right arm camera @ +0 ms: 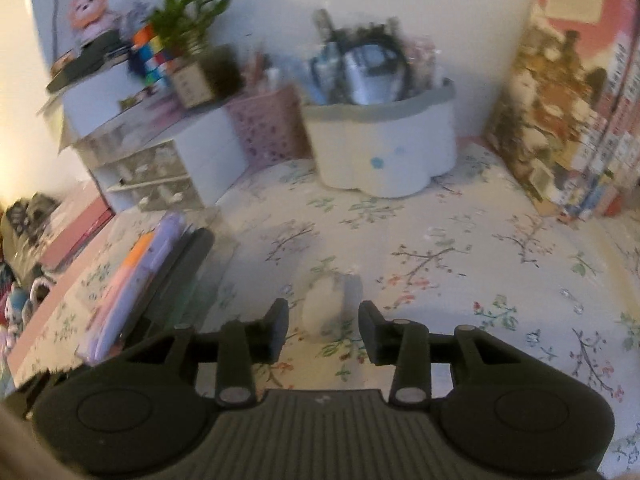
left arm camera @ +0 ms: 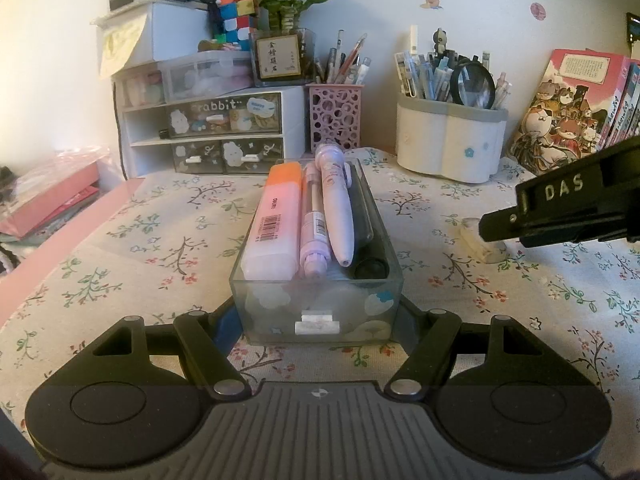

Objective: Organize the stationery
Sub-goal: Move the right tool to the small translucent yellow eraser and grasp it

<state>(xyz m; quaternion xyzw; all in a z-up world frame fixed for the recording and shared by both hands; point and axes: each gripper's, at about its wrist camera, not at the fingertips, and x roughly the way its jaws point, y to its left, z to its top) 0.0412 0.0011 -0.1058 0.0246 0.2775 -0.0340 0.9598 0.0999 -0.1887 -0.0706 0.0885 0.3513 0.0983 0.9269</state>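
Right gripper (right arm camera: 323,330) hangs with fingers apart over the small white eraser (right arm camera: 320,312) mid-tablecloth, probably light and slightly squashy, best pinched across its short sides, while the left gripper (left arm camera: 316,320) clamps the clear drawer (left arm camera: 316,312).

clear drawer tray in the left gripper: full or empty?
Full. The clear drawer tray holds an orange highlighter, a lilac pen, a pale purple pen and a black marker, side by side across its width.

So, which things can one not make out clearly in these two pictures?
- Left gripper fingertips: left view, hidden behind the clear drawer.
- White eraser: left view, partly covered by the right gripper.
- Same eraser: right view, motion-blurred, outline unclear.
- Pen cup contents: right view, blurred.
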